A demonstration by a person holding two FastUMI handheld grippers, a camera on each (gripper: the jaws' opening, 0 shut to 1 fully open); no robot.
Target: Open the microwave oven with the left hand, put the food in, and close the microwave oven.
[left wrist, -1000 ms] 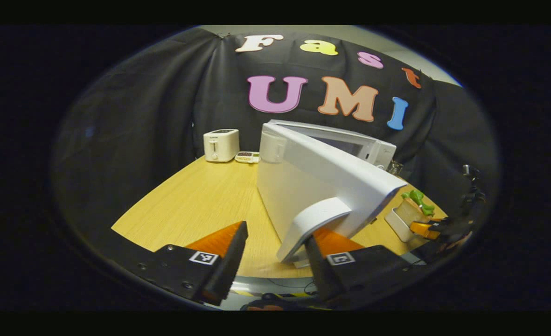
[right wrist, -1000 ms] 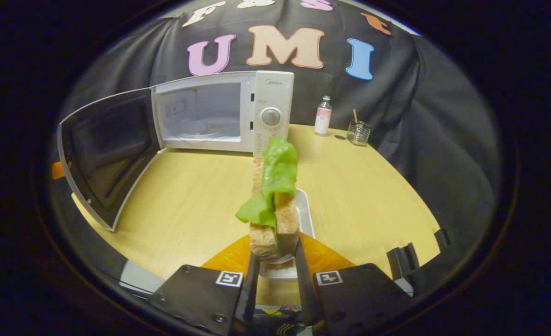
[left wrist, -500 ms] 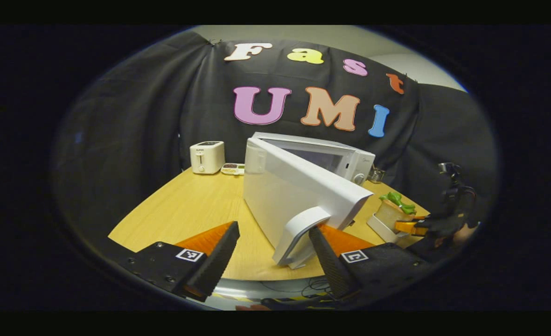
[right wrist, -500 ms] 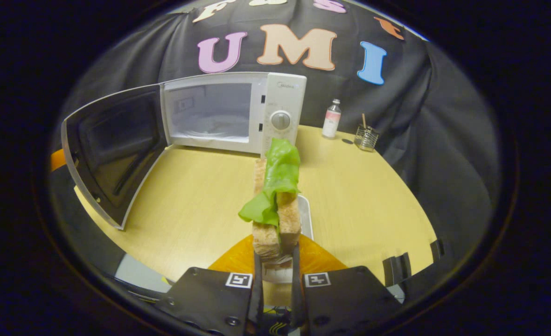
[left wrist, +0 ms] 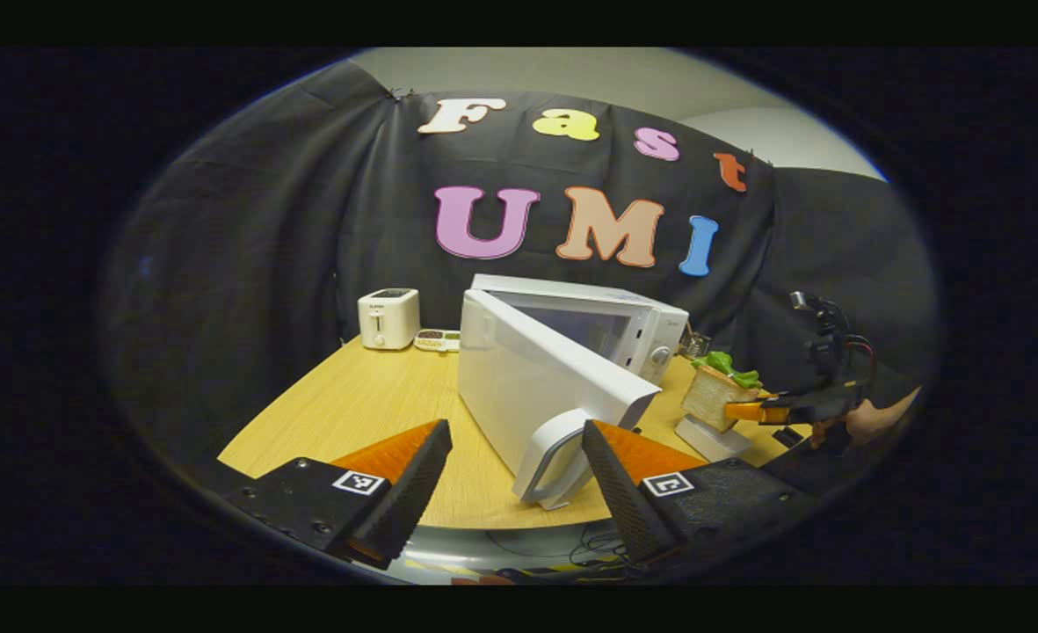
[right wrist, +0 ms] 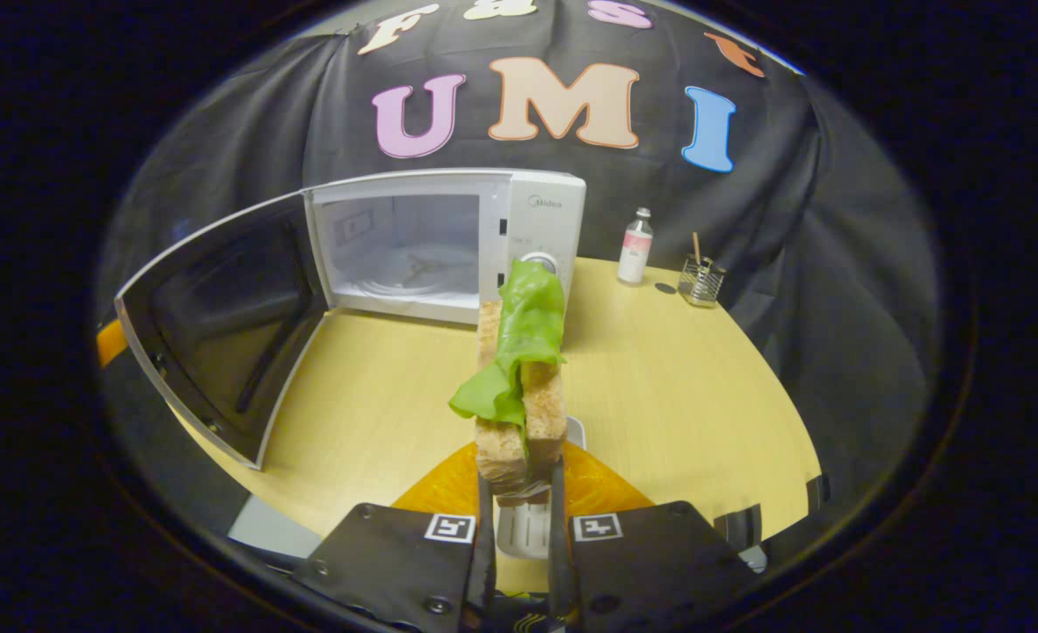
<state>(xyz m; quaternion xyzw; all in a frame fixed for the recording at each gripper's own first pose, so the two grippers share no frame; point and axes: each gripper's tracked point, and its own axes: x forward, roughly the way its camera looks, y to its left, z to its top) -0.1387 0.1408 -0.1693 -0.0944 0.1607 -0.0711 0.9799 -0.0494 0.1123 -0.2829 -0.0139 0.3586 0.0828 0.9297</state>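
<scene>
Gripping the sandwich [right wrist: 519, 387] upright in your right tongs [right wrist: 519, 492], you have the microwave [right wrist: 448, 246] cavity ahead and slightly left, while your left tongs [left wrist: 514, 479] gape around the door handle [left wrist: 552, 457].

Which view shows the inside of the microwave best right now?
The right gripper view: it looks straight into the open microwave, turntable visible. The left gripper view mostly shows its door's outer face, with a slanted sliver of the front.
</scene>
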